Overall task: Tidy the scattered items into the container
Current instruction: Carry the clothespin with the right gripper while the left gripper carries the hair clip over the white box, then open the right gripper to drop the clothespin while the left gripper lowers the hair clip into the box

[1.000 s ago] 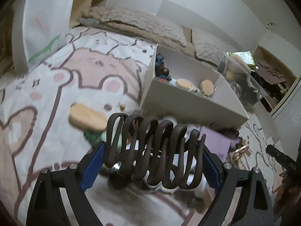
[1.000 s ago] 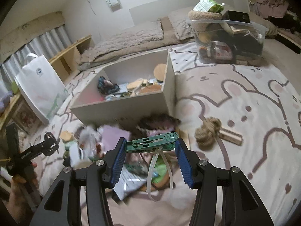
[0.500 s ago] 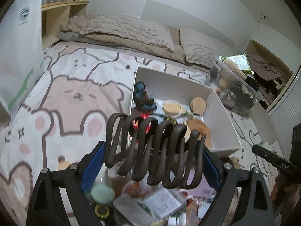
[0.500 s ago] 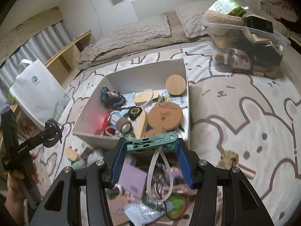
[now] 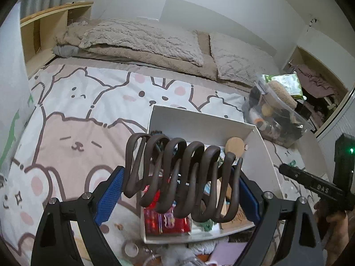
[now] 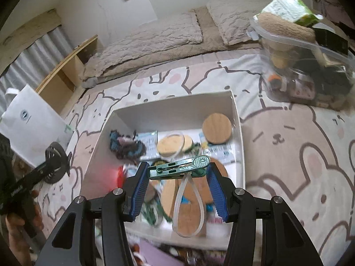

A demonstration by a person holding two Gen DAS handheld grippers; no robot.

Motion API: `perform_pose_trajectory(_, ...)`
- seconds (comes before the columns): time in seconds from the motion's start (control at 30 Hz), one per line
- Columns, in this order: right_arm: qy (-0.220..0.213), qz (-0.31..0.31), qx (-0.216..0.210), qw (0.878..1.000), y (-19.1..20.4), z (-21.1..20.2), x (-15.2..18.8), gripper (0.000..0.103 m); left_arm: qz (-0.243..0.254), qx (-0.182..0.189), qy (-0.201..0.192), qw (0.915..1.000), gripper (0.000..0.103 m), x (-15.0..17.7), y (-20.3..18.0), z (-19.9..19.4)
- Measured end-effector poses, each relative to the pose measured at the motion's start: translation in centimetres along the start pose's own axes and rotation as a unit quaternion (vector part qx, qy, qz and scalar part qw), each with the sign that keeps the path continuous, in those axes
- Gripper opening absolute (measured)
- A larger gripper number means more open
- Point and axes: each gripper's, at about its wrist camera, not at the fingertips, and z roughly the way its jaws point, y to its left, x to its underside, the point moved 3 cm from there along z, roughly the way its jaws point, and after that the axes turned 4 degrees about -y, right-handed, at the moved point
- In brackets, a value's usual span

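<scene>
My left gripper (image 5: 177, 188) is shut on a dark brown wavy coil rack (image 5: 179, 177) and holds it above the near part of the white open box (image 5: 199, 122). My right gripper (image 6: 177, 184) is shut on a green clip (image 6: 179, 168) with a clear loop hanging from it, held over the same white box (image 6: 238, 133). The box holds wooden discs (image 6: 217, 128), a dark blue tangle (image 6: 125, 144), packets and a red item (image 5: 164, 221). Scattered items (image 5: 177, 255) lie on the blanket in front of the box.
A clear plastic bin (image 6: 306, 75) full of things stands to the right of the box. A white paper bag (image 6: 31, 130) stands at the left. Pillows (image 5: 144, 37) and a wooden shelf (image 5: 44, 28) are at the back. Each view shows the other hand-held gripper at its edge.
Both grippers rose and moved forward from the pile of scattered items to above the box, each still holding its item. The box interior has come into full view.
</scene>
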Motion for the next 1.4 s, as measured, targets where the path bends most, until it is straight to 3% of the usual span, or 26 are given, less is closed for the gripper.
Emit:
perform_pose_trajectory(0.2, 0.017, -0.018, 0.024, 0.999, 0.3, 4.0, -2.9, 0.053, 0.006, 0.004, 0.010, 0.9999, 0.093, -2.0, -0.1, 1.9)
perform_pose_trajectory(0.37, 0.024, -0.072, 0.058, 0.995, 0.8, 6.2, -3.8, 0.053, 0.012, 0.015, 0.016, 0.9997, 0.093, -3.0, -0.7, 3.6)
perform_pose_trajectory(0.47, 0.031, -0.066, 0.057, 0.996, 0.2, 6.7, -4.0, 0.054, 0.009, 0.018, 0.024, 0.9995, 0.093, -3.7, -1.0, 4.7)
perform_pose_trajectory(0.53, 0.025, -0.067, 0.054, 0.996, 0.1, 6.7, -4.1, 0.065, 0.009, 0.022, 0.029, 0.9993, 0.093, -4.3, -1.4, 5.4)
perform_pose_trajectory(0.57, 0.019, -0.072, 0.055, 0.996, 0.1, 6.4, -4.1, 0.085, 0.010, 0.023, 0.030, 0.9992, 0.093, -4.5, -1.6, 5.7)
perform_pose_trajectory(0.6, 0.014, -0.079, 0.055, 0.995, 0.2, 6.2, -4.1, 0.098, 0.012, 0.023, 0.031, 0.9992, 0.093, -4.7, -1.9, 5.9)
perform_pose_trajectory(0.97, 0.031, -0.092, 0.039, 0.994, -0.6, 4.6, -3.4, 0.099, 0.027, 0.019, 0.058, 0.9978, 0.093, -5.0, -5.2, 9.4)
perform_pose_trajectory(1.4, 0.043, -0.086, 0.031, 0.995, -1.9, 3.9, -2.5, 0.099, 0.061, -0.015, 0.094, 0.9936, 0.093, -4.4, -8.2, 13.5)
